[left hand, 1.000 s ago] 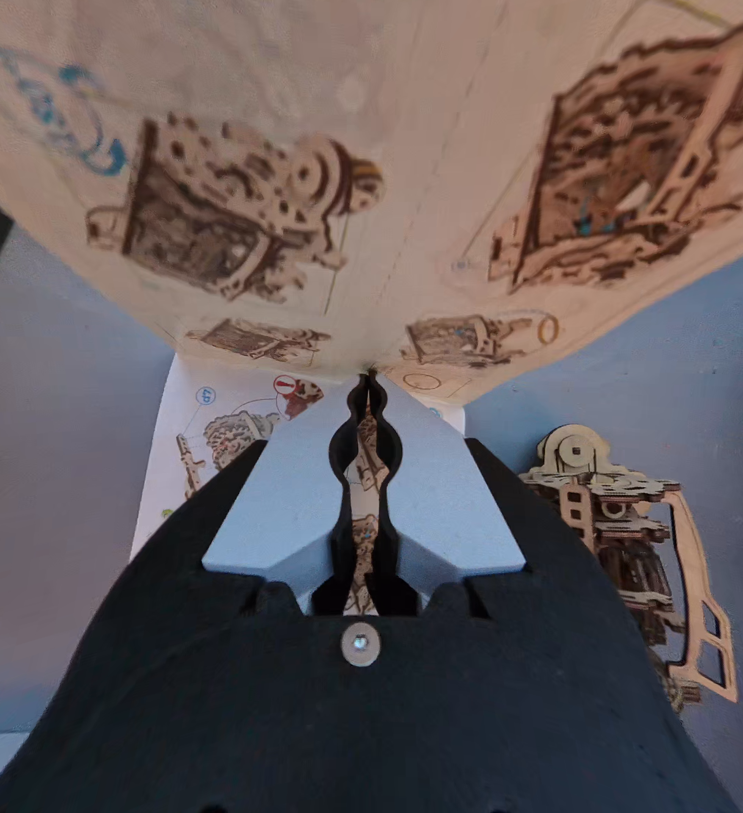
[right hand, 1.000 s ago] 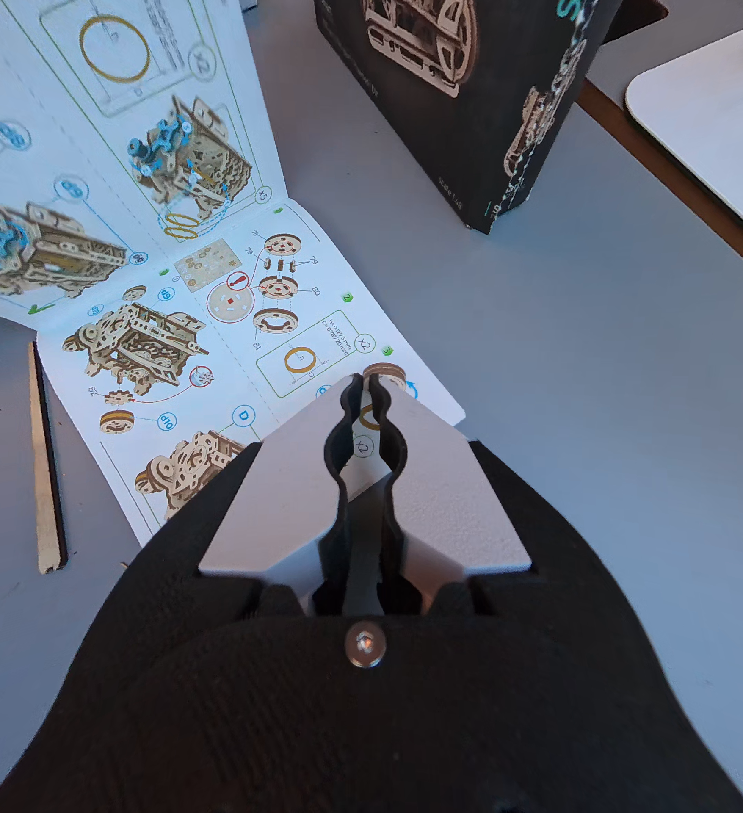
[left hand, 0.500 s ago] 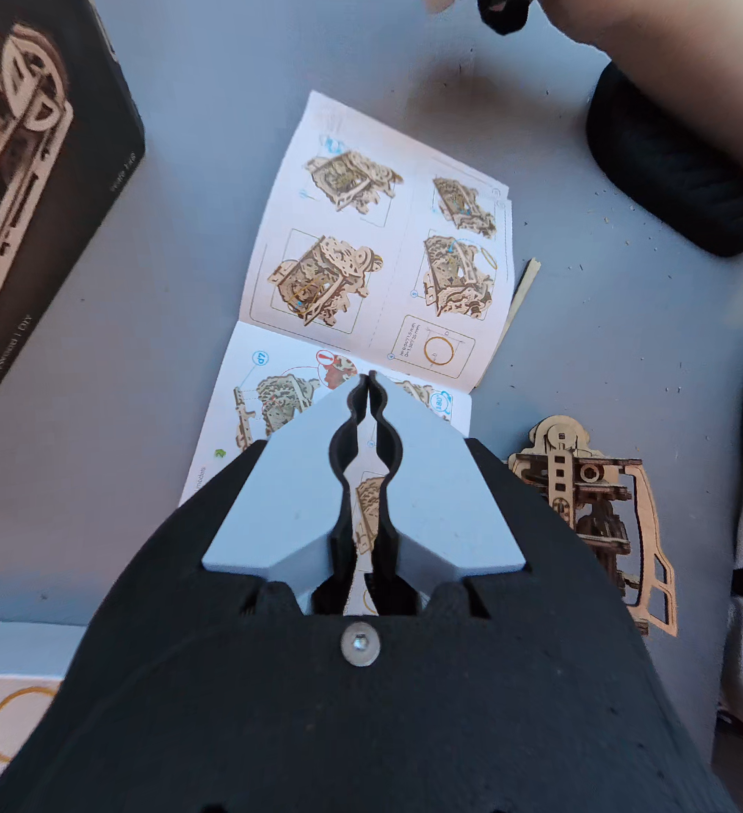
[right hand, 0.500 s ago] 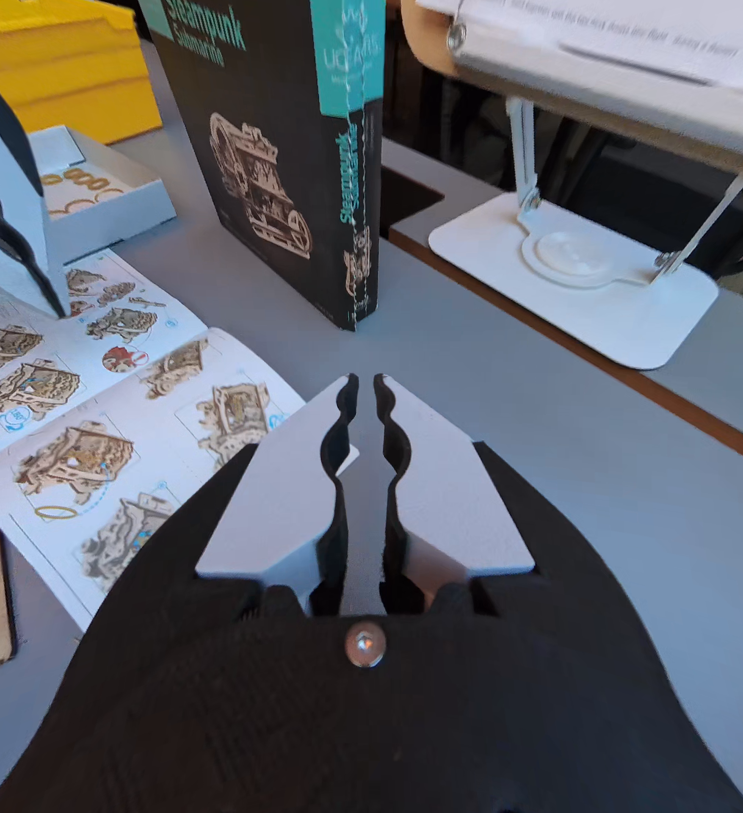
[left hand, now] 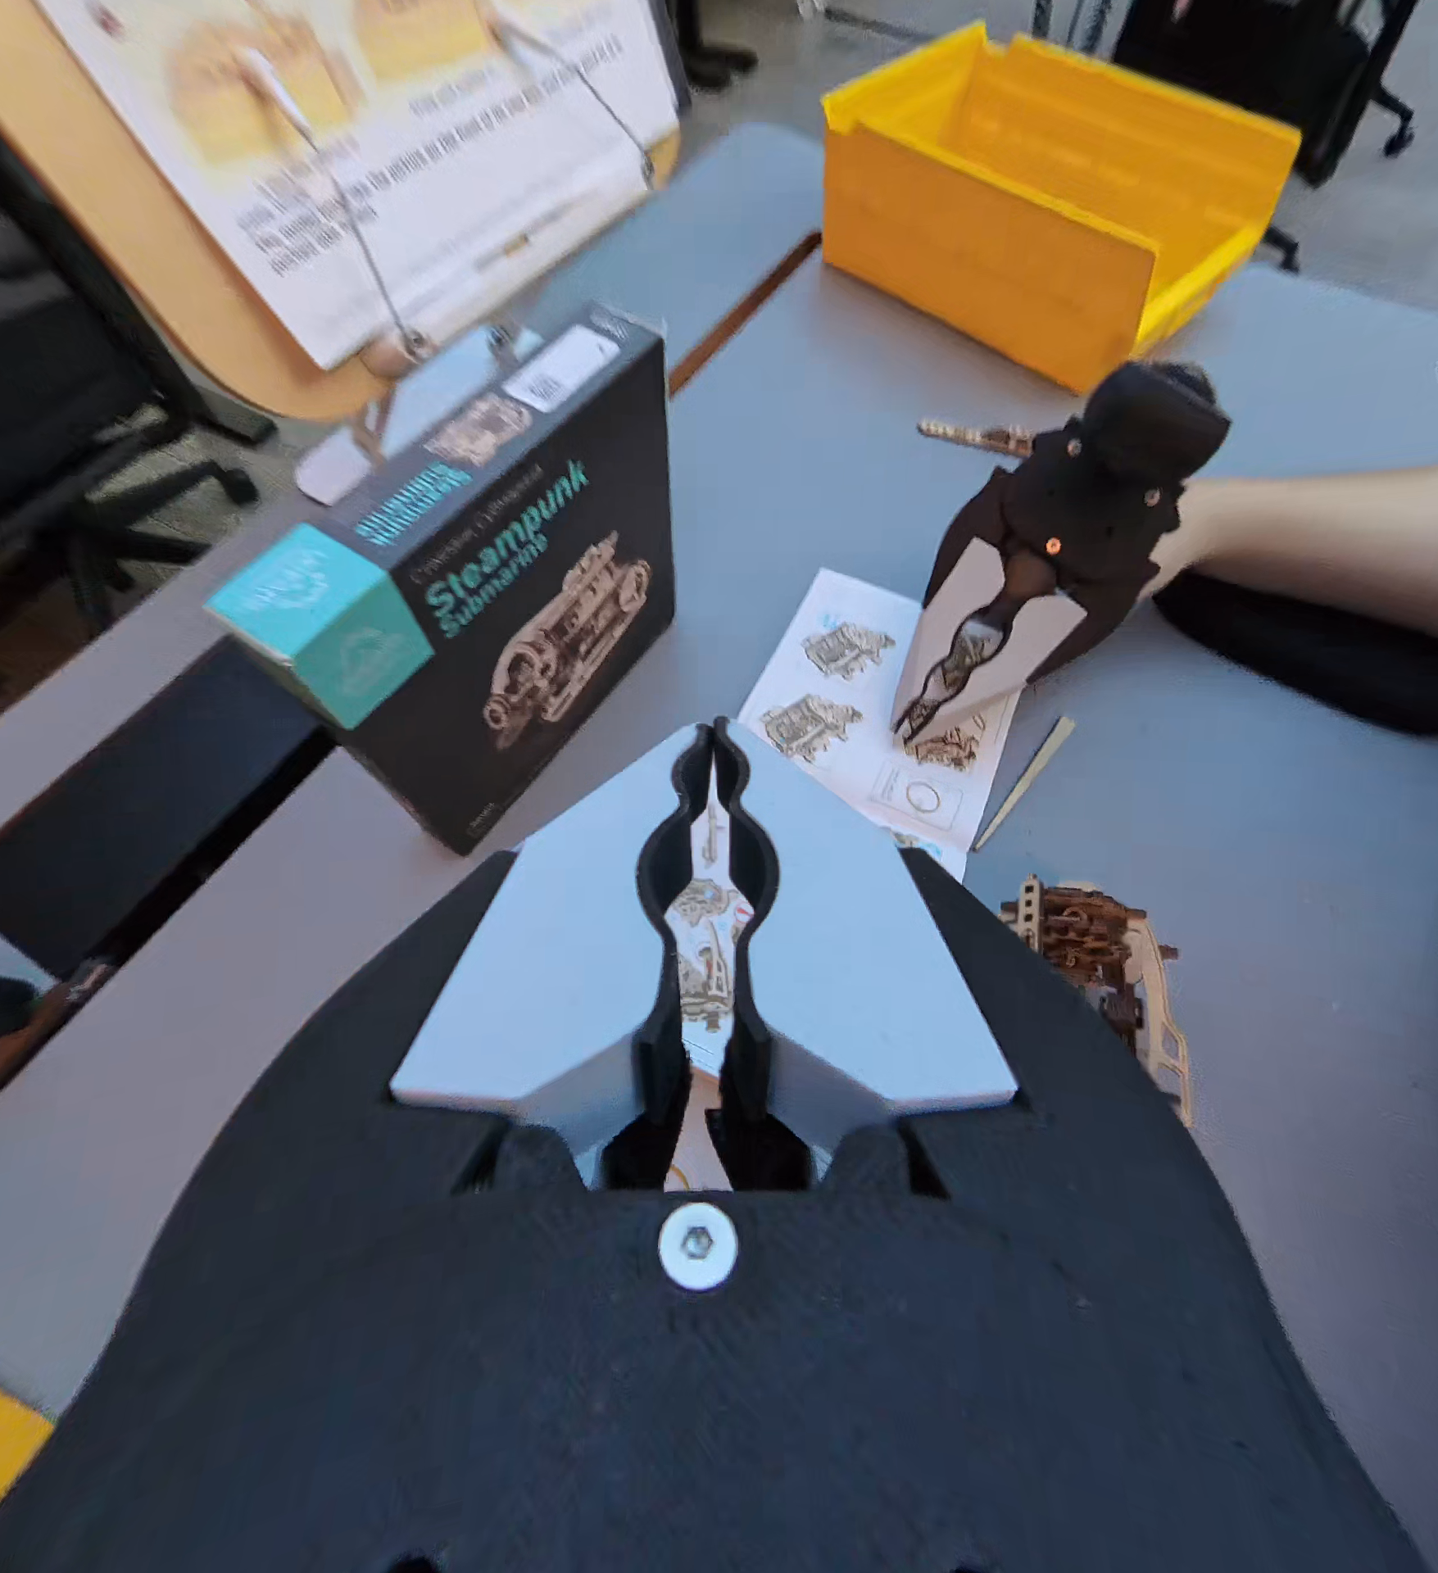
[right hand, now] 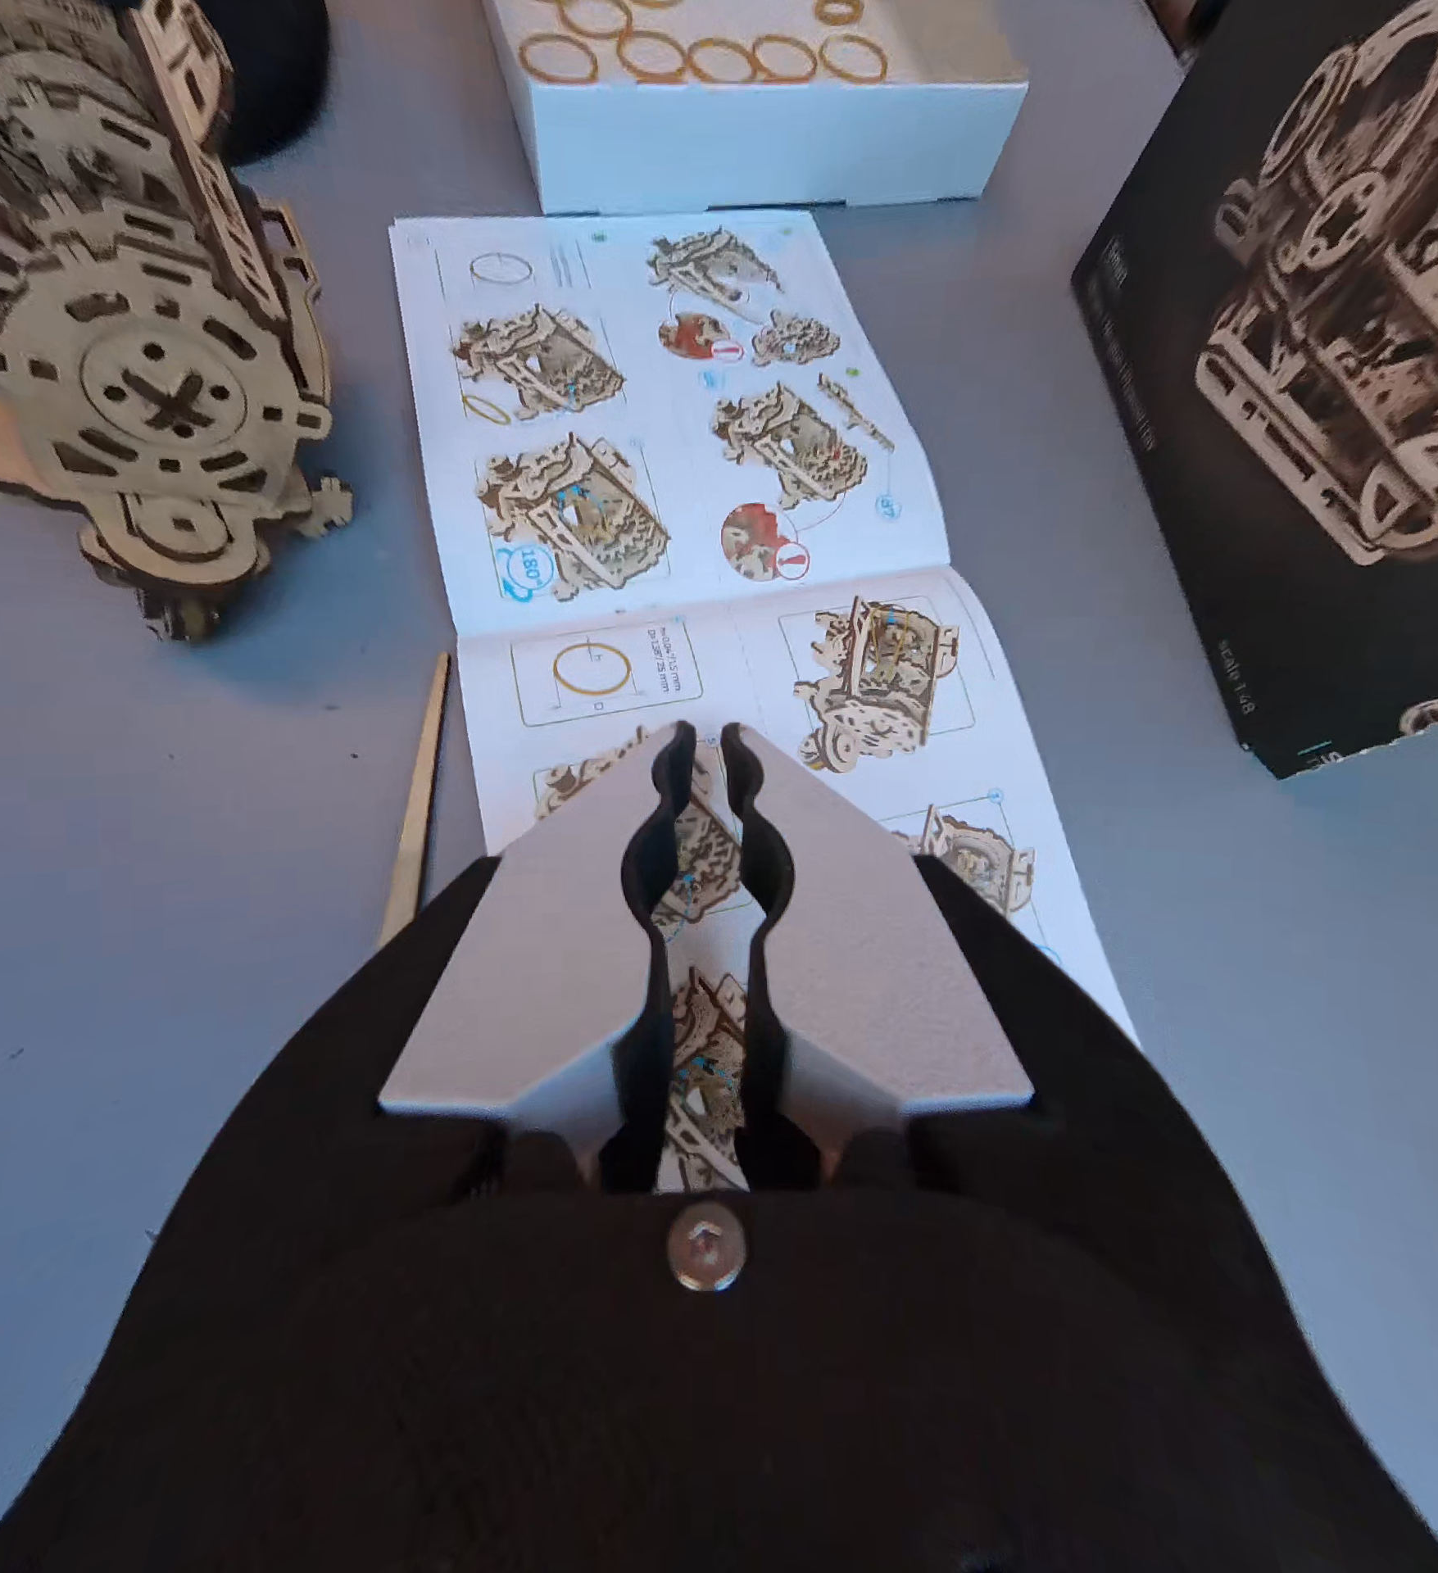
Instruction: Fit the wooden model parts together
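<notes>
A partly built wooden model stands on the grey table to the right of my left gripper. The left gripper is shut and empty, held above the near end of the open instruction booklet. My right gripper points down at the booklet's far page. In the right wrist view the right gripper is shut with a hairline gap and holds nothing. It hovers over the booklet. The model is at upper left there. A thin wooden stick lies beside the booklet.
A black kit box stands left of the booklet. A white box with rubber bands lies beyond the booklet. A yellow bin, a document stand, a black pad and a person's arm ring the work area. The tips of one gripper are about 25 cm away from the tips of the other. Between my right fingertips and the thin wooden stick there is roughly 6 cm. Look for it in the left wrist view too.
My left gripper let go of the booklet page, which now lies flat, and rose and tilted up. My right gripper swung back down over the booklet.
</notes>
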{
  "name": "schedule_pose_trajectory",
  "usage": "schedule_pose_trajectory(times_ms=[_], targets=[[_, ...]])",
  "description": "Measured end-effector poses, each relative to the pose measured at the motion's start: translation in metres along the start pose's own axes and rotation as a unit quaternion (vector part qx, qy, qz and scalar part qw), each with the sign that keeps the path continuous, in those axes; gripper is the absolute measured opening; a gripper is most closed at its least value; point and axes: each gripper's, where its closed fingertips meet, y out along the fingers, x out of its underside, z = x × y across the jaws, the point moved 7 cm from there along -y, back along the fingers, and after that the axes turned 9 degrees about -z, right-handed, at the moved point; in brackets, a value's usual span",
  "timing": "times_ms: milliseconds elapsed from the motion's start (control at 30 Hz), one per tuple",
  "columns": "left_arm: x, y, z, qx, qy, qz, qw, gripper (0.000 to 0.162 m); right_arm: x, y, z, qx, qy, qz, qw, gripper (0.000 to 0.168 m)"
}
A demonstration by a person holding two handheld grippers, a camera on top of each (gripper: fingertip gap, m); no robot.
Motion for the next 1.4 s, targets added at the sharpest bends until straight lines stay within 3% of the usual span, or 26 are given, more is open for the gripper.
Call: schedule_pose_trajectory(times_ms=[33, 167, 267, 400, 533, 733, 900, 1033, 1167, 1300, 1400], targets=[[-0.002, -0.017, -0.001, -0.016, -0.007, 0.026, 1.000, 0.003, -0.003, -0.003, 0.001, 0.005, 0.001, 0.007, 1.000, 0.007], [0.011, -0.059, 0.000, -0.068, -0.035, 0.068, 0.995, 0.055, -0.010, -0.011, 0.002, 0.053, -0.033, 0.065, 0.996, 0.008], [0.026, -0.071, -0.004, -0.125, -0.027, 0.047, 0.991, 0.068, -0.015, -0.017, 0.006, 0.097, -0.050, 0.105, 0.989, 0.011], [0.012, -0.087, -0.015, -0.172, 0.009, 0.027, 0.985, 0.062, -0.018, -0.024, 0.014, 0.132, -0.046, 0.132, 0.981, 0.011], [0.003, -0.089, -0.003, -0.127, 0.012, -0.001, 0.992, 0.046, -0.013, -0.027, 0.020, 0.159, -0.042, 0.131, 0.978, 0.011], [0.075, -0.057, 0.007, -0.160, 0.007, -0.121, 0.980, 0.033, -0.008, -0.022, 0.019, 0.126, -0.029, 0.120, 0.984, 0.015], [0.125, -0.067, -0.026, -0.224, -0.027, -0.200, 0.953, 0.031, -0.009, -0.021, 0.020, 0.125, -0.025, 0.125, 0.984, 0.016], [0.129, -0.055, -0.042, -0.169, 0.047, -0.284, 0.943, 0.031, -0.010, -0.020, 0.019, 0.126, -0.027, 0.124, 0.984, 0.016], [0.143, -0.025, -0.058, -0.114, 0.146, -0.408, 0.894, 0.024, -0.008, -0.020, 0.020, 0.133, -0.027, 0.120, 0.984, 0.016], [0.153, 0.003, -0.067, -0.016, 0.126, -0.443, 0.887, 0.020, -0.006, -0.022, 0.022, 0.140, -0.023, 0.118, 0.983, 0.016], [0.152, 0.014, -0.080, -0.001, 0.103, -0.441, 0.892, 0.021, -0.005, -0.023, 0.023, 0.141, -0.021, 0.119, 0.983, 0.016]])
